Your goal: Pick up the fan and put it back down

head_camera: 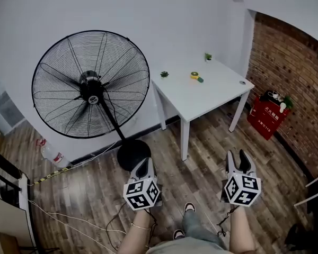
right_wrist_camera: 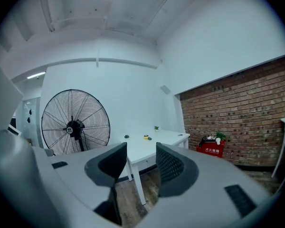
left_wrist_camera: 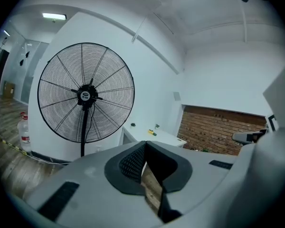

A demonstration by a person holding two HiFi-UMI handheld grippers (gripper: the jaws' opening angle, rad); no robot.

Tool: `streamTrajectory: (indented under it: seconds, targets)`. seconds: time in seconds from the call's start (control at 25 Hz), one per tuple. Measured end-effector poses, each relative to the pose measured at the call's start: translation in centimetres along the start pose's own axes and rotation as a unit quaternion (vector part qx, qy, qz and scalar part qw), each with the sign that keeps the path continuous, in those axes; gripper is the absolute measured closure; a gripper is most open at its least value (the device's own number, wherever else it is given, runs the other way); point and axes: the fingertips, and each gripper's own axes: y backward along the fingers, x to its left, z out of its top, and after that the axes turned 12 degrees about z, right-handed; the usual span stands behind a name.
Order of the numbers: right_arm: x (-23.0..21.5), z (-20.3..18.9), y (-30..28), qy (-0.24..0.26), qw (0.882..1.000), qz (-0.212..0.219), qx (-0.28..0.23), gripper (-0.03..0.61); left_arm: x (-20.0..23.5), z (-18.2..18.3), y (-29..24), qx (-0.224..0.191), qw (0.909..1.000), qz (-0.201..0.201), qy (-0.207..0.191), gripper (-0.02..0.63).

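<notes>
A tall black pedestal fan point(head_camera: 91, 84) stands upright against the white wall, its pole slanting down to a round black base point(head_camera: 133, 153) on the wooden floor. My left gripper point(head_camera: 143, 169) hovers just in front of that base, jaws shut with nothing between them. In the left gripper view the fan point(left_wrist_camera: 85, 94) lies ahead and to the left of the closed left gripper point(left_wrist_camera: 145, 146). My right gripper point(head_camera: 238, 163) hangs further right, well away from the fan, and is open and empty. In the right gripper view the fan point(right_wrist_camera: 76, 125) is far off to the left of the right gripper point(right_wrist_camera: 141, 148).
A white table point(head_camera: 212, 97) stands right of the fan, carrying a yellow item point(head_camera: 195, 76) and two tiny plants. A red box point(head_camera: 267, 115) sits by the brick wall point(head_camera: 297, 73). A water bottle point(head_camera: 53, 153) and loose cables lie at the left.
</notes>
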Motion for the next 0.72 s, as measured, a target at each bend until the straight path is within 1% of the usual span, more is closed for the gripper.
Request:
streamTrajectory:
  seconds: [0.12, 0.44, 0.72]
  targets:
    - [-1.2, 0.4, -2.0, -0.003, 1.000, 0.002, -0.002, 0.388, -0.5, 0.5, -1.9, -0.002, 1.0000, 0.004, 0.001, 0.603]
    - [-4.6, 2.0, -8.7, -0.017, 1.000, 0.008, -0.012, 0.388, -2.5, 3.0, -8.4, -0.014, 0.9997, 0.009, -0.019, 0.603]
    - [-7.3, 4.0, -14.6, -0.008, 1.000, 0.023, -0.004, 0.390, -4.1, 4.4, -13.9, -0.010, 0.9995, 0.022, -0.018, 0.603]
